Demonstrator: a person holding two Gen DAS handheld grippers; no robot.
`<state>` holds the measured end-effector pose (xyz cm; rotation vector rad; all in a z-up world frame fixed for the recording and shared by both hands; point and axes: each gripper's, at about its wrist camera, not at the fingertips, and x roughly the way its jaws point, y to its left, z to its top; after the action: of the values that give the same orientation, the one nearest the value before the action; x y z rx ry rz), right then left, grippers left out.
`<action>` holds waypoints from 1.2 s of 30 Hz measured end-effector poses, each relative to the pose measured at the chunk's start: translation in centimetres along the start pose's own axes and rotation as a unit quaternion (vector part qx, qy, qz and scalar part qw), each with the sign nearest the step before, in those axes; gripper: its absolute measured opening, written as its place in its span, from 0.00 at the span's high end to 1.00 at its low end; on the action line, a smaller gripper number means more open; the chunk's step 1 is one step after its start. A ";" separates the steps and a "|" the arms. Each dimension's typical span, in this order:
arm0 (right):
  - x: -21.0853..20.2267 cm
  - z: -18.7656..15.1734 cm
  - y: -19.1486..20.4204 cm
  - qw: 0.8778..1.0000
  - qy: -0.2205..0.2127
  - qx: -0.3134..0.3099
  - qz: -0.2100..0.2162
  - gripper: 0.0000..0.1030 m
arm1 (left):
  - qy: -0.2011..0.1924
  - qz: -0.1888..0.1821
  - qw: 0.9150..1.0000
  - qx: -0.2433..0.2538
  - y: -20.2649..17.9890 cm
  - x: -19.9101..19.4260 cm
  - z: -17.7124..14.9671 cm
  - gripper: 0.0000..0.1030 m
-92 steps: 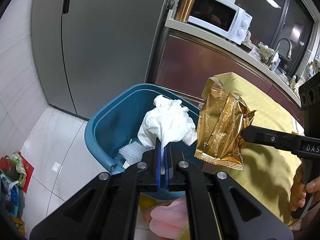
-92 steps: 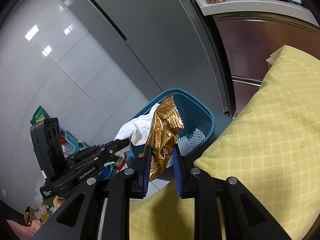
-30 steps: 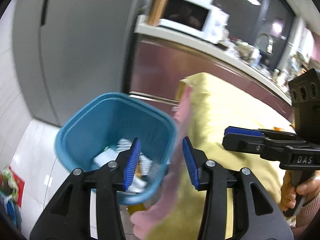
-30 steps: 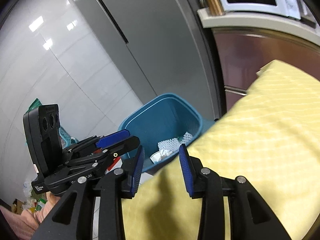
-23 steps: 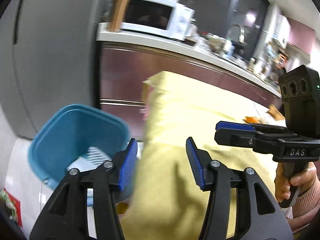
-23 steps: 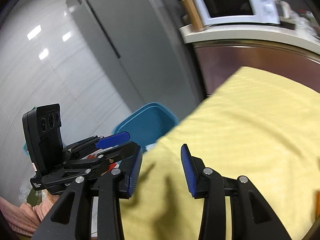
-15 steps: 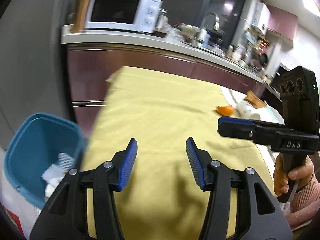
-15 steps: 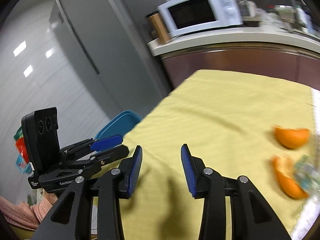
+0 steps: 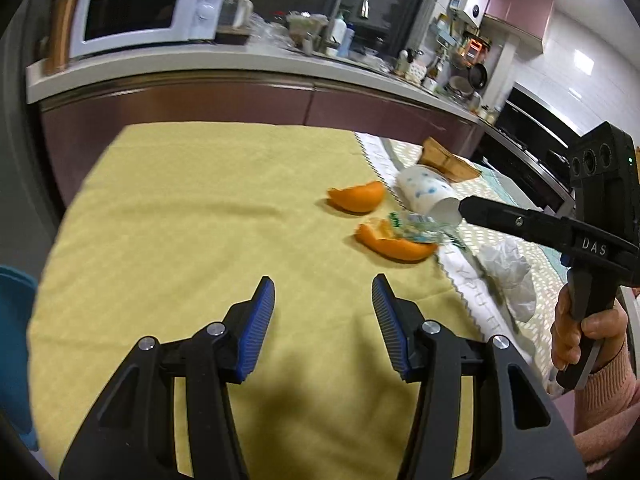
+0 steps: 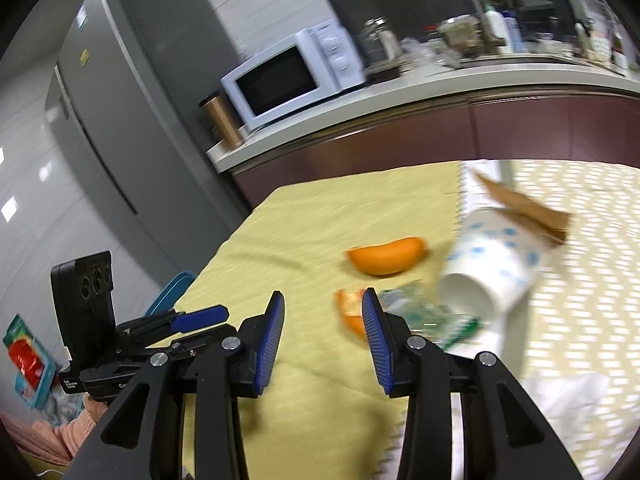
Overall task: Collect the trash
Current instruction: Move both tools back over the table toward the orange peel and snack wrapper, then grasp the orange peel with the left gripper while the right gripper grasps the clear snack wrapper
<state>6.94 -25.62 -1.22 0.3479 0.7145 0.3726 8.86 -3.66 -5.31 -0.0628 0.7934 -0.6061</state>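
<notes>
My left gripper (image 9: 323, 300) is open and empty above the yellow cloth (image 9: 192, 216). My right gripper (image 10: 323, 316) is open and empty; it also shows in the left wrist view (image 9: 466, 208) at the right. Ahead lie two orange peels (image 9: 356, 197) (image 9: 394, 242), a clear green-printed wrapper (image 9: 416, 229), a tipped white paper cup with blue spots (image 9: 426, 194), a brown paper piece (image 9: 448, 160) and a crumpled white tissue (image 9: 508, 276). The right wrist view shows the far peel (image 10: 386, 260), the cup (image 10: 490, 272) and the wrapper (image 10: 428, 312) just beyond my right fingertips.
The blue trash bin's rim shows at the left edge (image 9: 14, 320) (image 10: 170, 290). A counter with a white microwave (image 9: 140, 4) and a sink runs behind the table. A grey fridge (image 10: 132, 92) stands at the left. A white patterned cloth (image 10: 580, 280) covers the table's right part.
Both grippers dropped the tissue and gold wrapper into the bin, opened, and swung right from the bin to the table. The peels, cup and wrapper have come into view.
</notes>
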 end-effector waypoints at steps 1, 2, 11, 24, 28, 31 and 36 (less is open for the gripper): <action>-0.6 0.0 -0.8 1.000 -0.004 0.004 -0.004 0.62 | 0.005 -0.007 1.000 0.001 -0.6 0.7 0.3 0.51; -1.1 0.0 -1.5 1.000 -0.009 0.010 -0.008 0.62 | 0.010 -0.009 1.000 0.001 -0.9 1.1 0.5 0.51; -2.3 -0.3 -4.7 0.999 -0.016 0.038 -0.020 0.62 | 0.045 -0.023 0.999 0.006 -3.5 6.0 2.6 0.49; 1.3 -1.5 -5.7 0.998 0.030 0.059 -0.016 0.56 | 0.087 -0.023 0.996 0.001 -4.2 10.9 4.5 0.47; 2.1 -1.7 -5.8 0.997 0.046 0.055 -0.016 0.71 | 0.092 -0.030 0.995 0.006 -4.7 11.4 4.5 0.46; 2.1 -1.7 -6.0 0.997 0.046 0.059 -0.015 0.73 | 0.092 -0.037 0.995 0.008 -5.0 11.4 4.3 0.46; 2.0 -1.5 -5.7 0.998 0.044 0.049 -0.011 0.83 | 0.096 -0.054 0.994 0.000 -5.1 11.5 4.2 0.47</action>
<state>8.49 -29.46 -5.89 0.4168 0.8236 0.3338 15.47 -14.77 -8.44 -0.0475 0.9814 -0.7215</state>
